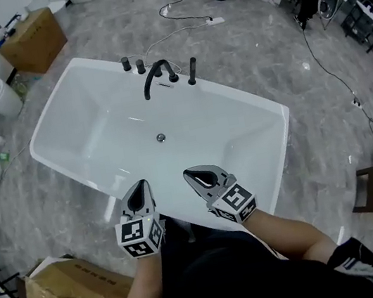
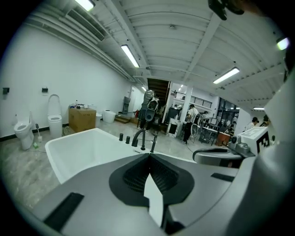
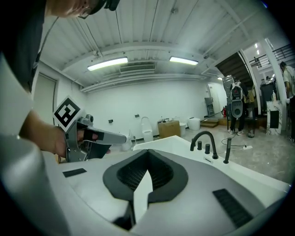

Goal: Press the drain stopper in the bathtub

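Grey floor (image 1: 282, 42) ringing one bathtub (image 1: 96, 125), one drain stopper (image 1: 161, 138) looking tiny, indistinct; left gripper (image 1: 142, 183), right gripper (image 1: 188, 173) hovering, jaws meeting, empty.

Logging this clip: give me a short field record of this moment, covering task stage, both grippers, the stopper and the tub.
stage: press not yet begun
drain stopper: on the tub floor, near the middle, apart from both grippers
bathtub: white, no water visible
left gripper: jaws together, nothing between them, above the near rim
right gripper: jaws together, nothing between them, beside the left one
faucet: black, on the far rim
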A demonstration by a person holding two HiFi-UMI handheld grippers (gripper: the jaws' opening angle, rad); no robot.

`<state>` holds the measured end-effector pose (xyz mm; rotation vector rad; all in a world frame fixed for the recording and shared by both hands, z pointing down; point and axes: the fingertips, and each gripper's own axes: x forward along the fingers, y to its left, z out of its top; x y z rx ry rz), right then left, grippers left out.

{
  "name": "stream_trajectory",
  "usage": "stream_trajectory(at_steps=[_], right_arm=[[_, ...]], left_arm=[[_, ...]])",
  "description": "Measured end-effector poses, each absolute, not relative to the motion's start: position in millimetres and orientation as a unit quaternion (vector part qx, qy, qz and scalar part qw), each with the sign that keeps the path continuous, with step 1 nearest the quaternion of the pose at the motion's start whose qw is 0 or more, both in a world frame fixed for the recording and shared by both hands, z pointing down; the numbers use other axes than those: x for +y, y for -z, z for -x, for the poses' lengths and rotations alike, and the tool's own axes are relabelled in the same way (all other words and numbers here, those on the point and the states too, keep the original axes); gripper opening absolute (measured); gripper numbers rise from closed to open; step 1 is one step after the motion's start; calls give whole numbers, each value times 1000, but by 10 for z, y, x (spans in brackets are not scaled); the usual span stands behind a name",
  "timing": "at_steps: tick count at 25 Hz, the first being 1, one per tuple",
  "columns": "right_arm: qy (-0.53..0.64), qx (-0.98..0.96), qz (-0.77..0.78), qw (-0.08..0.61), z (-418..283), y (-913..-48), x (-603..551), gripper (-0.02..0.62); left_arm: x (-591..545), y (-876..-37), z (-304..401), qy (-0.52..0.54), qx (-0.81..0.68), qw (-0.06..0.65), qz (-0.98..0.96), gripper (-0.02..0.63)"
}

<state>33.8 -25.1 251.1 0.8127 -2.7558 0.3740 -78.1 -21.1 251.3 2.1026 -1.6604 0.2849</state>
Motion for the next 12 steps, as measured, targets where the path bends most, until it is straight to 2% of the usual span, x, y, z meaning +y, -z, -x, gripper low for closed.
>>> stream_trajectory(at_steps=[12], right_arm=[[-106,-952,-279,63,-159,-1806,172,12]], left_arm=[[385,-1881,997,-85,-621,184,-757,9]])
